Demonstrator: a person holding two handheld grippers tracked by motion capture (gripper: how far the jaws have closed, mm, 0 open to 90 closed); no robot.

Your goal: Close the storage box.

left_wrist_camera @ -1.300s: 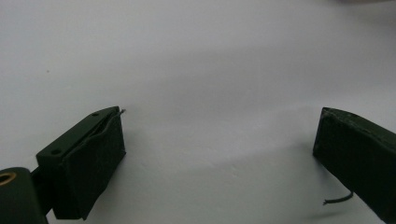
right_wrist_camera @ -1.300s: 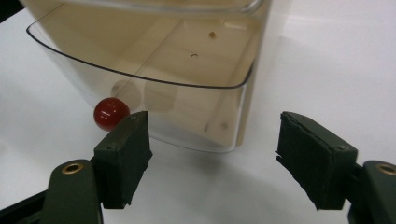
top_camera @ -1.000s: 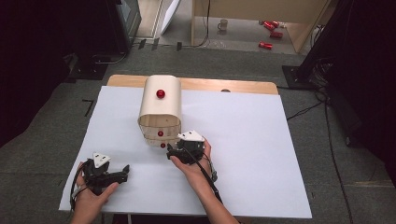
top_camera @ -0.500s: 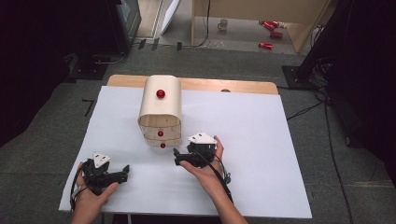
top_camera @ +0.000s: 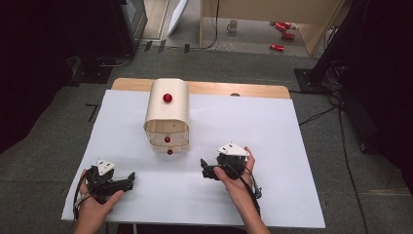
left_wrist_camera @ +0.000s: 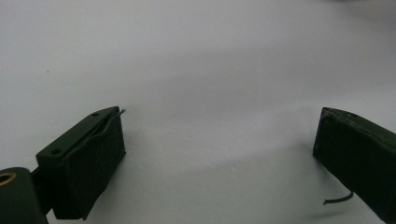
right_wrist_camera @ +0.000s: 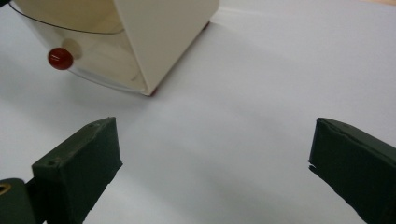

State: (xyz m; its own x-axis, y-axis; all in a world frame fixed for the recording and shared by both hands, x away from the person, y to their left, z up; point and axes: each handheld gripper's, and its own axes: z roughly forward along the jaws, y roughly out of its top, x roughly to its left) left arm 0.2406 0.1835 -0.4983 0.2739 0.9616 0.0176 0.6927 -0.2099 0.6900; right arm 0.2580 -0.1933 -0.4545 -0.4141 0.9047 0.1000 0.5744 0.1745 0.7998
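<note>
Right, high view: cream cabinet (top_camera: 167, 116) with red knobs (top_camera: 167, 98) stands mid-table on the white sheet (top_camera: 292, 161), front facing the near edge. Right gripper (top_camera: 206, 169) sits near and right of the cabinet, apart from it, tips pointing left. Its jaws have just been opening, nothing between them. Left gripper (top_camera: 127, 180) rests at the near-left of the sheet, well apart from the cabinet.

Left gripper view: left gripper (left_wrist_camera: 217, 156) jaws spread wide over bare sheet (left_wrist_camera: 210, 70), empty.

Right gripper view: right gripper (right_wrist_camera: 215, 158) jaws spread wide, empty. Cabinet (right_wrist_camera: 159, 37) lies ahead toward the upper left, one red knob (right_wrist_camera: 60, 58) on its front, clear of both jaws.
</note>
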